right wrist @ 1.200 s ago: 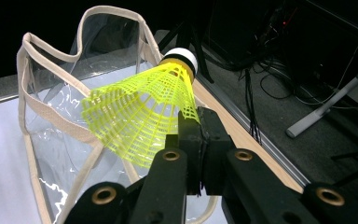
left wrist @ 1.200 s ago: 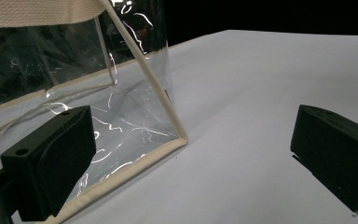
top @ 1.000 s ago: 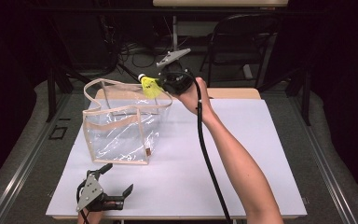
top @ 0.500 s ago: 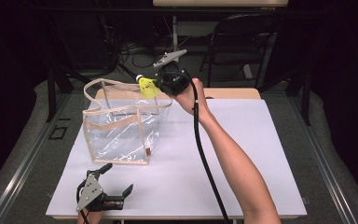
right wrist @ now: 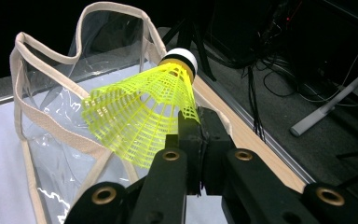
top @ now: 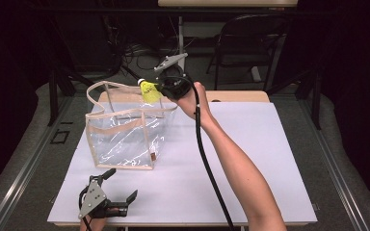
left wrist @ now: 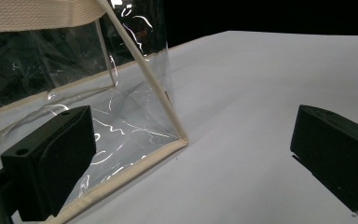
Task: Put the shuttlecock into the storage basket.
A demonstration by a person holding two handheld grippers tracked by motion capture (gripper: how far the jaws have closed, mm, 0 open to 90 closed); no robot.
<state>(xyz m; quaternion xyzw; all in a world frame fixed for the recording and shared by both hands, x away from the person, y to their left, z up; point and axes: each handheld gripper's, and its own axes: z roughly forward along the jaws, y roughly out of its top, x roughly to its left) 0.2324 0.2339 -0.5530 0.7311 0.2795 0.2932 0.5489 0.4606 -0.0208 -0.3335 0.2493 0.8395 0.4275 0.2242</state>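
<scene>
A: What is the right claw (top: 160, 89) doing in the high view?

B: It is gripping a yellow shuttlecock (top: 149, 90) by the edge of its mesh skirt, with the jaws pressed together on it. In the right gripper view the shuttlecock (right wrist: 142, 116) is fanning out just ahead of the right claw (right wrist: 199, 135), its white cork tip pointing up and away from the jaws.

A: Where is the shuttlecock sitting relative to the bag?

B: It is hanging directly in front of the right claw, above the far rim of the clear bag (top: 125, 130). In the right gripper view the clear bag (right wrist: 51, 93), with its beige trim, is lying beyond and below the claw's jaws, its mouth standing open.

A: And the left claw (top: 120, 185)?

B: It is resting near the front edge of the white table (top: 250, 159), well apart from the right claw, with its jaws spread wide and nothing between them. In the left gripper view the left claw (left wrist: 191, 154) is facing the bag's near lower corner (left wrist: 179, 137), which is lying just ahead of the jaws, nearer the one at the left of that view.

A: Is the left claw touching the bag?

B: Contact cannot be told from these views.
</scene>
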